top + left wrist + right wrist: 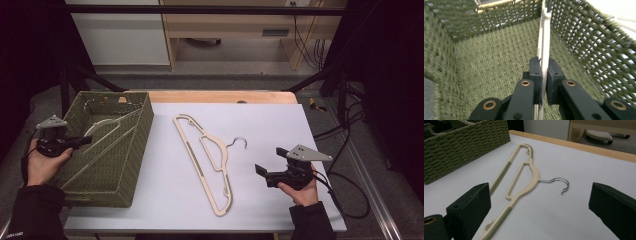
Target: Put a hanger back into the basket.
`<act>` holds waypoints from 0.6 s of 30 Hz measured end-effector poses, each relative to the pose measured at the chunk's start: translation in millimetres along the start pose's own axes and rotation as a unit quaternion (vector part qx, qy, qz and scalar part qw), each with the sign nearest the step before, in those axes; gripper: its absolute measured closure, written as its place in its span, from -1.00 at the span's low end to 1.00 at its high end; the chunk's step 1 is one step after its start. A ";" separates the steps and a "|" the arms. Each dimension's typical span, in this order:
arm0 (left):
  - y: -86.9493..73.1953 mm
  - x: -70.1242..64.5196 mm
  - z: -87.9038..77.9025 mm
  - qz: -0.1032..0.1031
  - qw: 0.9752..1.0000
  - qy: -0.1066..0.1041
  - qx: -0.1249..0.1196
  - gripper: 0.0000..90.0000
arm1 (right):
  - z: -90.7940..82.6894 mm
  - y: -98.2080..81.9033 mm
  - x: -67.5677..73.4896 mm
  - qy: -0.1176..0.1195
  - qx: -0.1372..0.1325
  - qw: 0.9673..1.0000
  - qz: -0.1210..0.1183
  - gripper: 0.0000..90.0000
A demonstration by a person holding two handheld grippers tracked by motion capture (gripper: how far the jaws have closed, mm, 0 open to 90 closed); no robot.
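The left tongs (pixel 86 140) sit over the near left part of the green woven basket (pixel 131 175), at about nine o'clock on the table (pixel 270 125), held in the person's left hand (pixel 42 162). Their jaws are nearly closed and clamp a cream hanger (pixel 102 127) that leans inside the basket; in the left gripper view the thin cream bar (pixel 544 45) runs straight up between the two black pads, which press on it from both sides, with the woven basket floor and walls behind it. The hanger's long bar slants from the basket's near left corner up toward its far right wall. A second cream hanger (pixel 207 160), with green strips along its arms and a metal hook (pixel 240 142), lies flat on the pale table top near the centre, its hook pointing toward three o'clock. The right tongs (pixel 265 170) rest at about four o'clock in the right hand (pixel 302 190), jaws spread wide with nothing between them; in the right gripper view they frame the flat hanger (pixel 524 177) without touching it.
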State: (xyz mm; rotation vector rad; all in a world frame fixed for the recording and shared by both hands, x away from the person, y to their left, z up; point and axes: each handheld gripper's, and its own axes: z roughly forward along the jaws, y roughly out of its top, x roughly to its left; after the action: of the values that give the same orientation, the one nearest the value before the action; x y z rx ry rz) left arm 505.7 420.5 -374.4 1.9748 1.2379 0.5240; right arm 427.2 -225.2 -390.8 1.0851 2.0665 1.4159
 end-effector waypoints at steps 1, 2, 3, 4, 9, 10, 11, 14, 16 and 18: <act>-1.6 0.7 2.0 -0.001 1.000 0.007 0.005 0.86 | -0.2 0.2 0.2 0.000 0.000 1.000 0.003 -0.89; -3.4 1.1 3.4 -0.003 1.000 0.020 0.008 0.85 | -0.4 0.2 -0.1 0.000 -0.001 1.000 0.002 -0.89; -5.3 2.5 4.0 -0.008 1.000 0.027 0.009 0.84 | -0.4 0.2 0.1 0.000 0.000 1.000 0.003 -0.89; -7.3 4.4 4.0 -0.016 0.999 0.032 0.009 0.82 | -0.2 0.1 0.3 0.000 0.000 1.000 0.003 -0.89; -15.0 13.6 1.3 -0.044 0.996 0.067 0.026 0.76 | 1.9 -0.7 0.6 0.000 0.004 1.000 0.001 -0.89; -15.4 14.8 0.4 -0.044 0.996 0.076 0.032 0.75 | 1.9 -0.9 0.5 0.002 0.006 1.000 -0.002 -0.89; -15.8 15.9 0.5 -0.046 0.995 0.083 0.036 0.72 | 2.5 -1.0 1.0 0.001 0.005 1.000 0.001 -0.89; -17.3 18.6 2.3 -0.056 0.992 0.098 0.050 0.65 | 2.8 -1.2 1.2 0.002 0.007 1.000 0.000 -0.89; -17.6 18.8 3.5 -0.054 0.992 0.102 0.055 0.61 | 2.7 -1.2 1.1 0.002 0.007 1.000 0.000 -0.89; -16.9 18.4 3.8 -0.057 0.991 0.105 0.060 0.57 | 2.9 -1.2 1.2 0.002 0.007 1.000 0.000 -0.89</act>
State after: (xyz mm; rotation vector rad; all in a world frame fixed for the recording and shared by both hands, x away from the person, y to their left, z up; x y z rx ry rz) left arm 506.6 440.0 -390.5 1.9730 1.5348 0.6256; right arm 427.9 -222.7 -392.9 1.0886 2.0820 1.4072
